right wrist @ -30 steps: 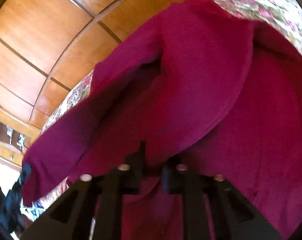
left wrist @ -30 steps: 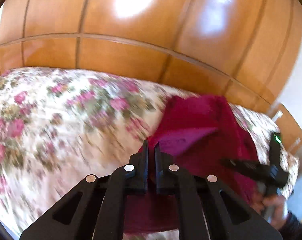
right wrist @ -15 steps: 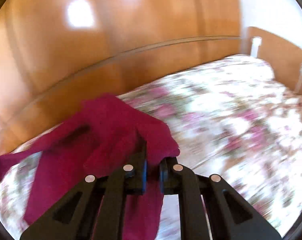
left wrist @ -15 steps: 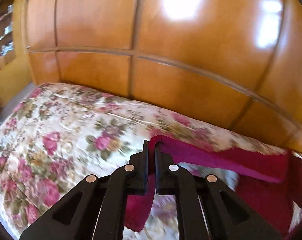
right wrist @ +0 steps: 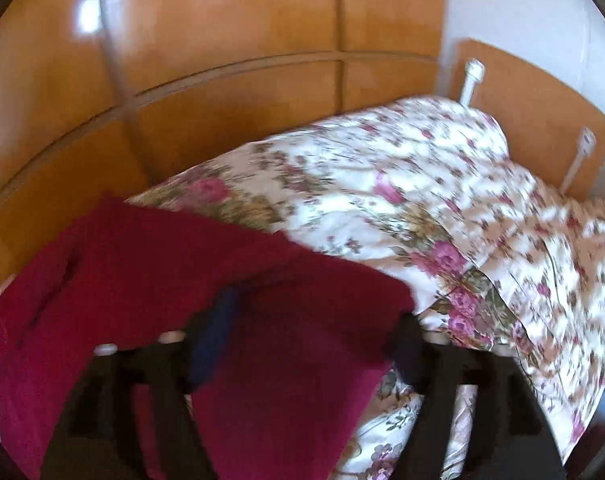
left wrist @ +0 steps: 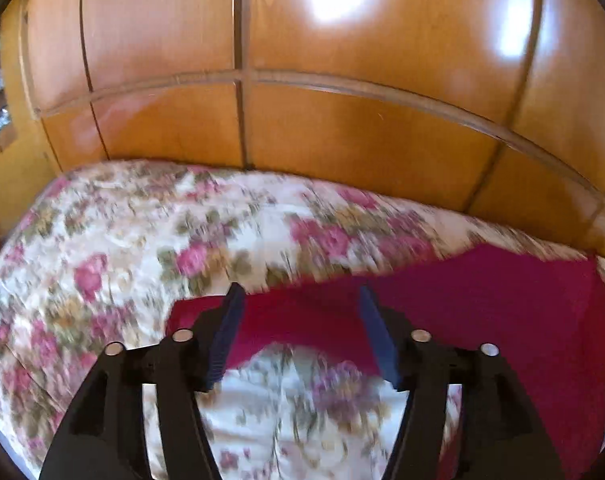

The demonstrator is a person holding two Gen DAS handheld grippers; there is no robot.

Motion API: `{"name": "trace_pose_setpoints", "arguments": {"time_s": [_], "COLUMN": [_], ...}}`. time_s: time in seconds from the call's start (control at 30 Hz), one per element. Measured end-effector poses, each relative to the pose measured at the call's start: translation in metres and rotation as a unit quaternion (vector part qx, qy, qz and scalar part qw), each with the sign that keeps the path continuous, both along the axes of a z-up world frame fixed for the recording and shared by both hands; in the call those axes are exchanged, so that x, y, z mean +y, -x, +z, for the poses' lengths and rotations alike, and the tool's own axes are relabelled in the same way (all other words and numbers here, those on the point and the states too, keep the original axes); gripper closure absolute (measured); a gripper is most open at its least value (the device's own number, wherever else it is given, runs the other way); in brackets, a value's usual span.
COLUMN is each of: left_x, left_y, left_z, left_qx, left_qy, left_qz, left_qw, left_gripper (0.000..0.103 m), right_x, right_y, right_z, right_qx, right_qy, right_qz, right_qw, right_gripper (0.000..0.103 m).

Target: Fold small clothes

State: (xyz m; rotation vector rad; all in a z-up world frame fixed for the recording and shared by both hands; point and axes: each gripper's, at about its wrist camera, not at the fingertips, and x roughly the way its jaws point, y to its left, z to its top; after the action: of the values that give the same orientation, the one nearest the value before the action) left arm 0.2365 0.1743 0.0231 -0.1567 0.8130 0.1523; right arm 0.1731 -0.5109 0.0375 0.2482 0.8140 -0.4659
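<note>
A dark red knit garment lies spread on the floral bedspread. In the left wrist view its left end runs between the fingers of my left gripper, which is open and empty just above it. In the right wrist view the garment fills the lower left. My right gripper is open, its left finger over the cloth and its right finger at the garment's right edge. The view is blurred.
A wooden wardrobe wall rises right behind the bed. A wooden headboard with white posts stands at the right. The floral bedspread extends right of the garment, rumpled near the headboard.
Both grippers were shut on the garment and carried it out over the bed. Now both have opened and let go, and the garment lies on the bedspread.
</note>
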Motion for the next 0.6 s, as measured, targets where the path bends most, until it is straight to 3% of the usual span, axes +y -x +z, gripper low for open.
{"name": "trace_pose_setpoints", "arguments": {"time_s": [0.1, 0.17, 0.23, 0.33, 0.37, 0.47, 0.6], "left_x": [-0.003, -0.007, -0.013, -0.028, -0.034, -0.060, -0.082], "left_y": [0.031, 0.052, 0.070, 0.088, 0.089, 0.091, 0.086], "left_z": [-0.010, -0.015, -0.022, -0.036, -0.041, -0.059, -0.079], "left_qx": [0.006, 0.005, 0.017, 0.036, 0.043, 0.066, 0.089], "left_qy": [0.033, 0.059, 0.096, 0.136, 0.139, 0.141, 0.130], "left_qz": [-0.036, -0.063, -0.099, -0.142, -0.151, -0.182, -0.196], "left_qw": [0.9988, 0.9963, 0.9904, 0.9798, 0.9778, 0.9709, 0.9680], "left_gripper": [0.042, 0.042, 0.042, 0.042, 0.042, 0.042, 0.043], "right_x": [0.002, -0.012, -0.037, -0.060, -0.058, -0.018, 0.064], "right_y": [-0.002, -0.004, 0.009, 0.037, 0.046, 0.070, 0.107], "right_z": [-0.007, -0.011, -0.012, -0.012, -0.012, -0.011, -0.032], "right_qx": [0.041, 0.064, 0.050, 0.002, -0.006, 0.005, 0.044], "right_qy": [0.026, 0.009, -0.043, -0.183, -0.201, -0.215, -0.235], "right_qz": [0.007, -0.008, -0.057, -0.070, -0.067, 0.021, 0.148], "right_qw": [0.999, 0.998, 0.996, 0.981, 0.977, 0.976, 0.960], "right_gripper": [0.022, 0.021, 0.006, 0.006, 0.006, 0.010, 0.027]}}
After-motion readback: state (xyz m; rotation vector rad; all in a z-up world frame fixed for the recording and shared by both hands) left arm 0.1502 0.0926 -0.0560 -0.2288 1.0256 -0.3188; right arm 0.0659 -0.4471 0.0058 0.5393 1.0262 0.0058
